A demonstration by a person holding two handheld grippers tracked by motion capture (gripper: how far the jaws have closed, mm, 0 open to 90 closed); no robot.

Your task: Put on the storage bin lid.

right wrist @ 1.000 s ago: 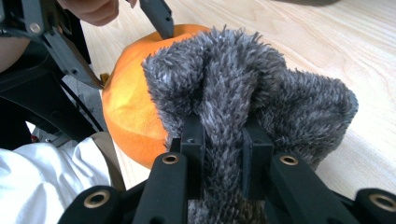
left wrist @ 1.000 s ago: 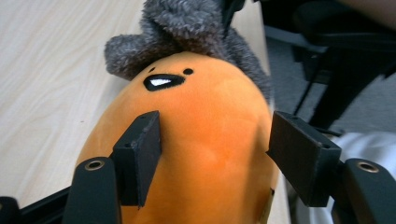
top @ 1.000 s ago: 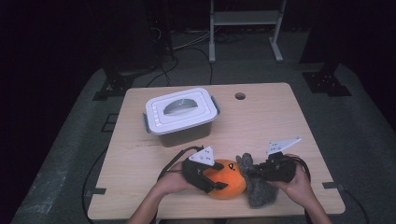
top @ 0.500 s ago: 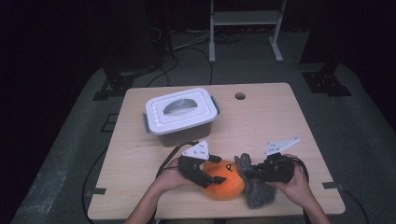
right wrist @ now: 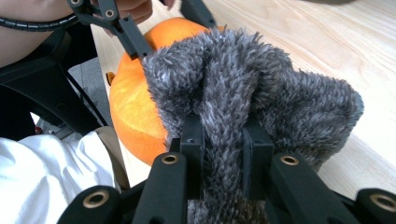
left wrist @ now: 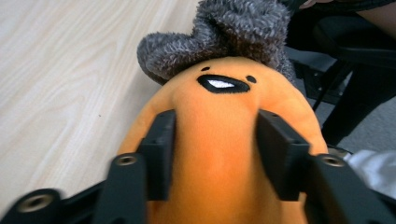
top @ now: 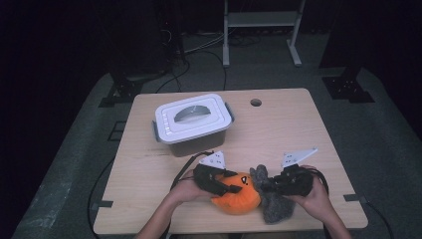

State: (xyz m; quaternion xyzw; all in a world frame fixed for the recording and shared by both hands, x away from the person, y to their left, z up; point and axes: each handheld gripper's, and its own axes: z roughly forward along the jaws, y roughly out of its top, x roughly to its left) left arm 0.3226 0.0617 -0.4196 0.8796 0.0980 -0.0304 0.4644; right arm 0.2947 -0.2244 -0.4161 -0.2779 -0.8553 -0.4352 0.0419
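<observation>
Left gripper (left wrist: 212, 154) has just squeezed in on the orange plush (left wrist: 224, 140) while the right gripper (right wrist: 223, 154) pinches its grey cover (right wrist: 252, 93), ready to tug apart.

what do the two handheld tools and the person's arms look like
Both are black, two-jawed, with brass-coloured screw inserts. The left tool and right tool each carry a pale grey three-cornered plate and trail a black cable. The forearms are bare, no sleeves.
</observation>
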